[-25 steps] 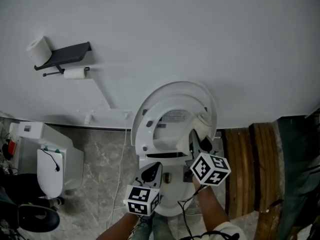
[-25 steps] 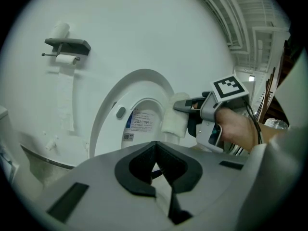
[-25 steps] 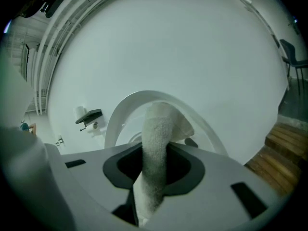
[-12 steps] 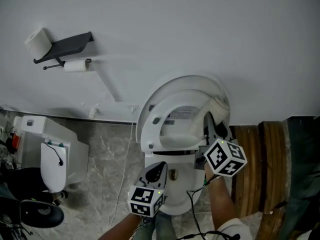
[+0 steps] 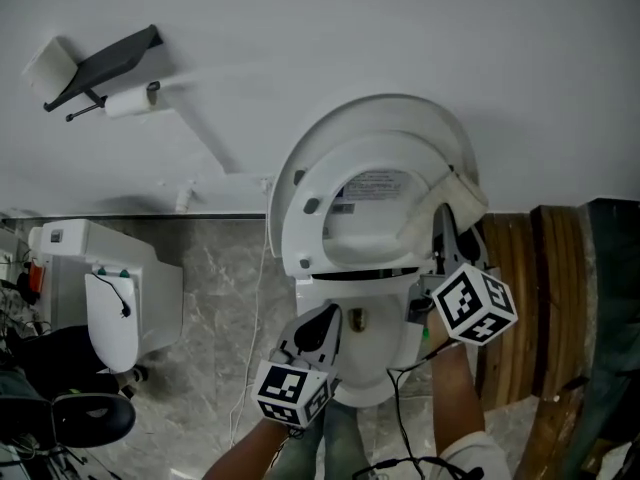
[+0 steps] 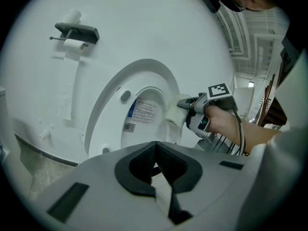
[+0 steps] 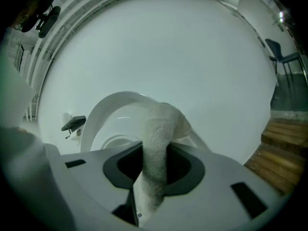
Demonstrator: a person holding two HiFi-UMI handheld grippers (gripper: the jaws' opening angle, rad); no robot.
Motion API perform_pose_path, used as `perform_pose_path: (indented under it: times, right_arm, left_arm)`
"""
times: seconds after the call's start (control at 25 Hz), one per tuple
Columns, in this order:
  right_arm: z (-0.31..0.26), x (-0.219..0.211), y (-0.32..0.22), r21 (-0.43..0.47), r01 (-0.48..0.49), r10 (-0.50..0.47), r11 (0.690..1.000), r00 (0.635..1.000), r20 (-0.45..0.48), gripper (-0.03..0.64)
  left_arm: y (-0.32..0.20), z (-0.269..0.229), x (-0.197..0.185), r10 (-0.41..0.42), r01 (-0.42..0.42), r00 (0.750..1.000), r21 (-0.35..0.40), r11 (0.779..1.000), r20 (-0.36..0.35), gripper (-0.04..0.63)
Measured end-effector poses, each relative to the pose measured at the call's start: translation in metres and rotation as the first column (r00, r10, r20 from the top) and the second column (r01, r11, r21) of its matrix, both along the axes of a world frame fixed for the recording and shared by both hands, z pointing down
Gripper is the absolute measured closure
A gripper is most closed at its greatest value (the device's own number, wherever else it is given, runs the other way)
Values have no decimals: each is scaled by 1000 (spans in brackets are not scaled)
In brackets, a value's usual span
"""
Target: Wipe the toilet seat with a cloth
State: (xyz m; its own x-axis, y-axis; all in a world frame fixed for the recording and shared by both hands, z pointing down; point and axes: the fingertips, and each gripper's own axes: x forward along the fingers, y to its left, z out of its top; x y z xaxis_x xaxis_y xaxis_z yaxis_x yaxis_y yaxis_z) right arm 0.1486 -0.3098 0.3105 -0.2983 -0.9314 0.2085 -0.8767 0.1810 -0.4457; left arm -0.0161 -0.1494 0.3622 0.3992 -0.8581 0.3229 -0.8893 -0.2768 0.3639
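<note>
Fingers of the right gripper [image 7: 154,170] clamp a white cloth [image 7: 157,129] against the right edge of the raised toilet seat [image 5: 296,230]; those of the left gripper [image 6: 156,165] are closed, empty, beside the bowl [image 5: 378,366].

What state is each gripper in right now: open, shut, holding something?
Left gripper: shut, nothing between its jaws.
Right gripper: shut on the white cloth.
</note>
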Motion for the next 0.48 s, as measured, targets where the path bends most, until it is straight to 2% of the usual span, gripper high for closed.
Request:
perform_pose_path:
  times: [0.16, 0.48]
  right_arm:
    - [10, 7, 4, 5, -34, 34, 999, 999, 42, 517]
    - [16, 15, 14, 10, -66, 65, 998, 997, 41, 517]
  left_arm:
    - [3, 8, 1, 8, -8, 1000, 1, 1000, -1, 586]
    - [1, 14, -2, -4, 4, 1000, 3, 1000, -4, 587]
